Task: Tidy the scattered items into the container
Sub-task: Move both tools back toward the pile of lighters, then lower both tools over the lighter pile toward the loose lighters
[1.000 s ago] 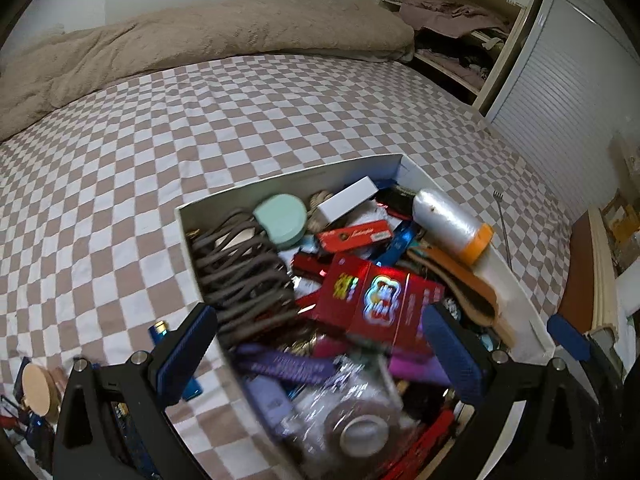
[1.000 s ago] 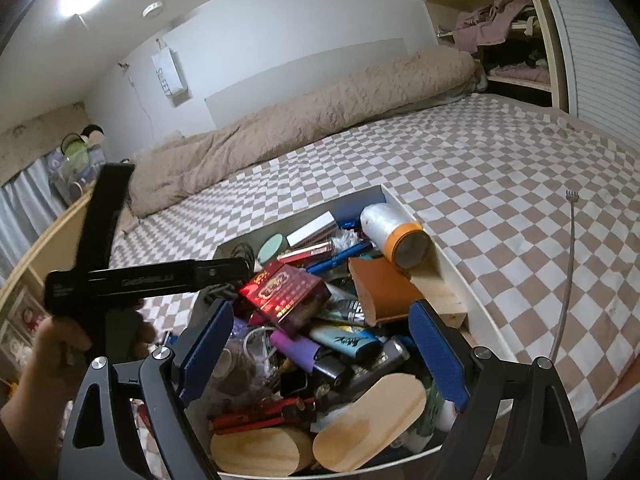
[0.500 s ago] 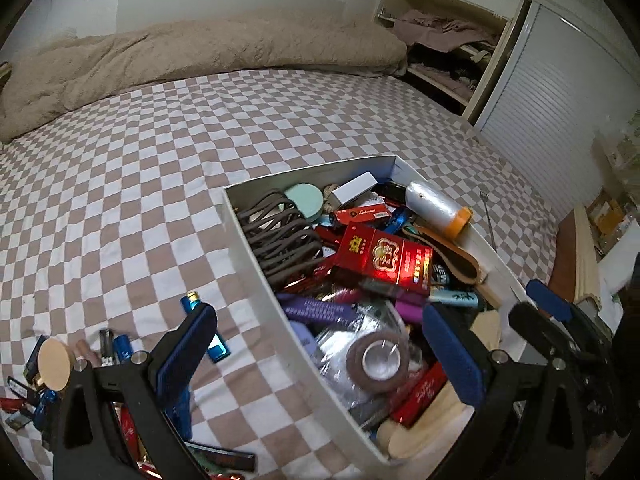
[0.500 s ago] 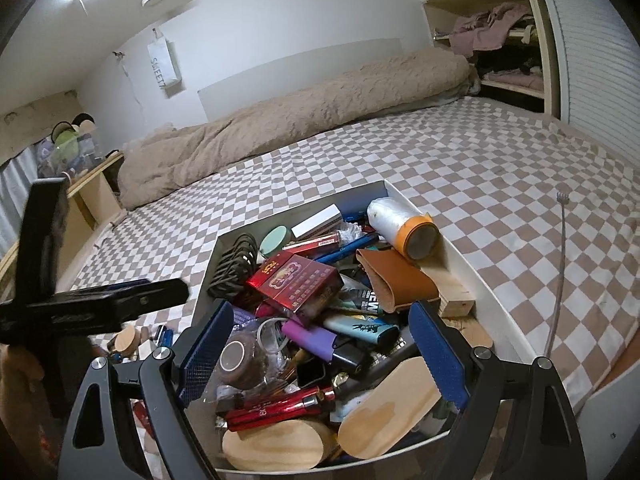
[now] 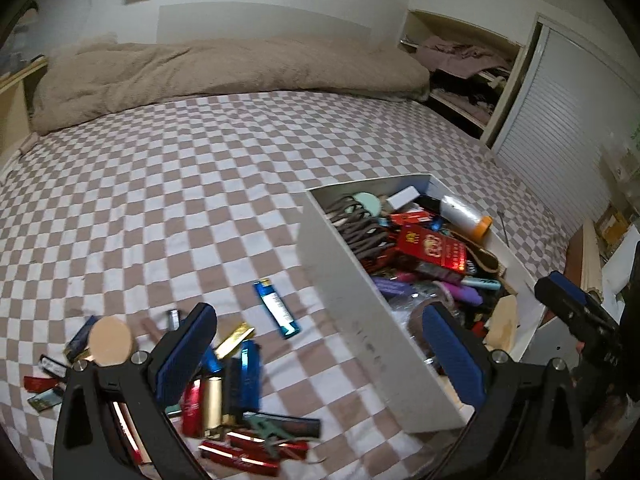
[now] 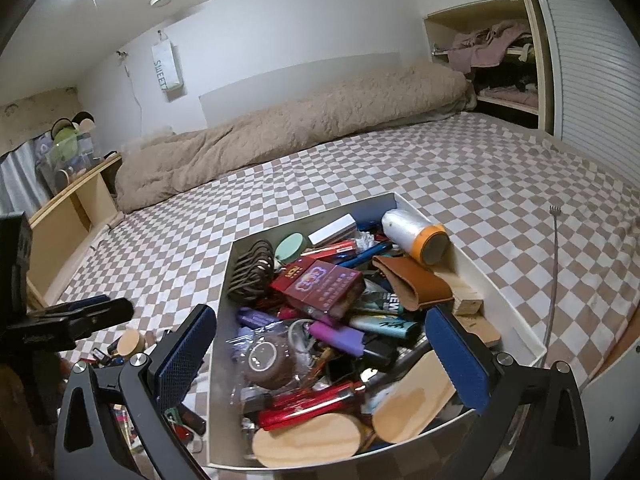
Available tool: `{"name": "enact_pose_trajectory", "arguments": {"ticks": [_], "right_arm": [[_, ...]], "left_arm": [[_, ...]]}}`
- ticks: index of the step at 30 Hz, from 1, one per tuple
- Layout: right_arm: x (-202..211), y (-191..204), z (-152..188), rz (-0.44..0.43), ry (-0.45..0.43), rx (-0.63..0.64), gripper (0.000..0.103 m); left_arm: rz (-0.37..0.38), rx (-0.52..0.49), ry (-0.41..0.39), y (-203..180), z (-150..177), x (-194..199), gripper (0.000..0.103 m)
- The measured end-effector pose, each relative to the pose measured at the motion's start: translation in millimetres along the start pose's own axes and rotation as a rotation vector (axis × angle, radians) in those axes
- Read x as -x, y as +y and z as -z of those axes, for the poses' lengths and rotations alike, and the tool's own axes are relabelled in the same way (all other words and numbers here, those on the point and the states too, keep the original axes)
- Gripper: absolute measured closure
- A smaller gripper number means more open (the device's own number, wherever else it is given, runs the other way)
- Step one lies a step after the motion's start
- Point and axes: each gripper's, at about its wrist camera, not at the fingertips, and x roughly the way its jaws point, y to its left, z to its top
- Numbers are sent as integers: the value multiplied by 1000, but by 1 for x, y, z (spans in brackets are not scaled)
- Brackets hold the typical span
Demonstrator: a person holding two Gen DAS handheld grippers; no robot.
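On the checked bed, the things left to tidy lie in a loose heap at the left: a round wooden disc, then a cluster of lighters in red, gold and blue, then a single blue lighter lying apart, nearer the box. They look small, light and stiff, with glossy shells that may slip, so a hold across the flat long sides near the middle seems safest; the blue one lying alone should be easiest, since nothing crowds it. The left tongs stand apart and empty, hovering with one pad over the heap and the other over the white box, which sits to the right on the bed and is already crammed. The left wrist view is the one that shows the scattered heap plainly; it sees the box only at a slant over its near wall. The right wrist view looks straight into the box: a brown coil of hair ties, a red packet, a clear roll with an orange end, and wooden pieces in front. The right tongs are over it with nothing between the jaws, which are opening.
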Motion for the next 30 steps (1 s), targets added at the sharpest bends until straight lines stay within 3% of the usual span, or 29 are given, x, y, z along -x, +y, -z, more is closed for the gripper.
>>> {"name": "enact_pose_trajectory", "arguments": {"ticks": [8,30], "right_arm": [[-4,17,4,-29,11,-48,0],[-21,105,14,-84,36,41,0]], "left_arm": [[-20,56,-25,40,14,17,0],[-130,148,-65,124,44,56,0]]}}
